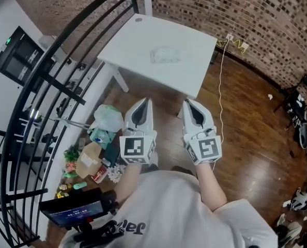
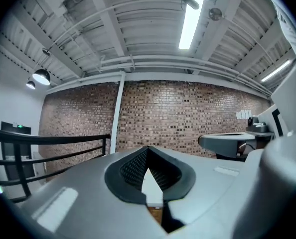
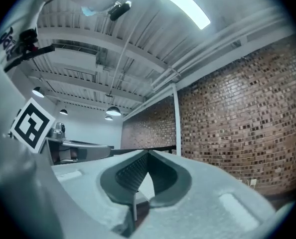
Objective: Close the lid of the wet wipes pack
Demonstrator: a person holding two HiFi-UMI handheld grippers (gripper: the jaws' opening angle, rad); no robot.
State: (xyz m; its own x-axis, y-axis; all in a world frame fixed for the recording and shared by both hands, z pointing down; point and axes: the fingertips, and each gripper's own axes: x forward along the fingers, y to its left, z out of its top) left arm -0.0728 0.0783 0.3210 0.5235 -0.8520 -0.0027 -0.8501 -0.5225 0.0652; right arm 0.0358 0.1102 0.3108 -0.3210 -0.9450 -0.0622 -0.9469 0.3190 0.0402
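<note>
The wet wipes pack [image 1: 165, 55] lies pale and flat on the white table [image 1: 138, 43], well ahead of me; I cannot tell how its lid stands from here. My left gripper [image 1: 145, 102] and right gripper [image 1: 187, 103] are held side by side close to my body, short of the table's near edge and over the wooden floor. Both are shut with nothing between the jaws. The left gripper view has its closed jaw tips [image 2: 148, 149] pointing at a brick wall, and the right gripper view shows the same for its tips [image 3: 148, 154]. The pack appears in neither gripper view.
A black metal railing [image 1: 50, 76] runs along the left. Bags, boxes and small clutter [image 1: 99, 149] lie on the floor beside my left gripper. A white cable [image 1: 221, 87] hangs off the table's right corner toward the floor. A brick wall [image 1: 246, 9] stands behind the table.
</note>
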